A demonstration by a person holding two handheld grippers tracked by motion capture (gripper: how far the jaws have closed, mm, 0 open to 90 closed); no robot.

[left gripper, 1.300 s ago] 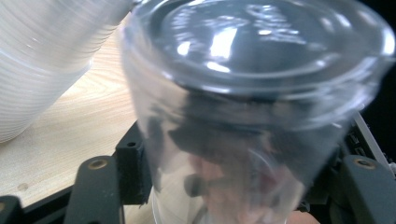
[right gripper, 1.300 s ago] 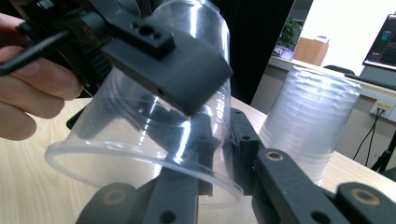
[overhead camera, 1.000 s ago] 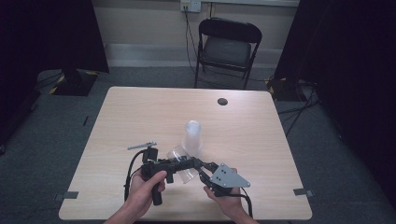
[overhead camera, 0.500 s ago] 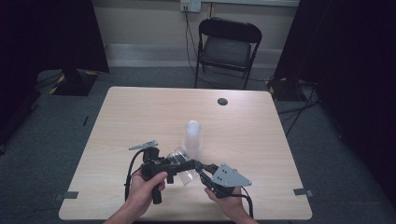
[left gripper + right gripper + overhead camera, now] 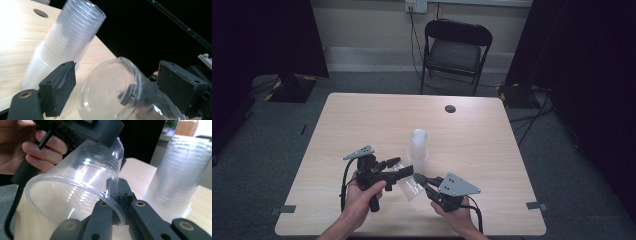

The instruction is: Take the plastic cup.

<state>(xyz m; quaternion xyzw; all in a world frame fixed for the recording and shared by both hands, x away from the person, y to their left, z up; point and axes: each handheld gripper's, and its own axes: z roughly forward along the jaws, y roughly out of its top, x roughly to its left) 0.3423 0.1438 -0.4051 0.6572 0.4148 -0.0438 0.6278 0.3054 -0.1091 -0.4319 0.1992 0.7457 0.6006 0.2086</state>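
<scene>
A single clear plastic cup (image 5: 412, 186) lies on its side just above the table's near edge, between my two grippers. My right gripper (image 5: 418, 178) is shut on the cup's rim wall (image 5: 75, 190), one jaw inside and one outside. My left gripper (image 5: 403, 166) straddles the cup's base (image 5: 117, 90). Its jaws have just been opening, and the pads (image 5: 60, 85) now stand off the cup on both sides. A tall stack of clear cups (image 5: 418, 150) stands upright just behind the grippers, at the middle of the table.
The light wooden table (image 5: 362, 125) has a round black cable hole (image 5: 450, 108) near its far edge. A black folding chair (image 5: 455, 50) stands beyond that edge. The stack (image 5: 175, 182) is close to the right gripper's far side.
The left gripper's jaws have spread apart and let go of the cup's base. The right gripper keeps its grip on the rim. Both hands have stayed nearly in place.
</scene>
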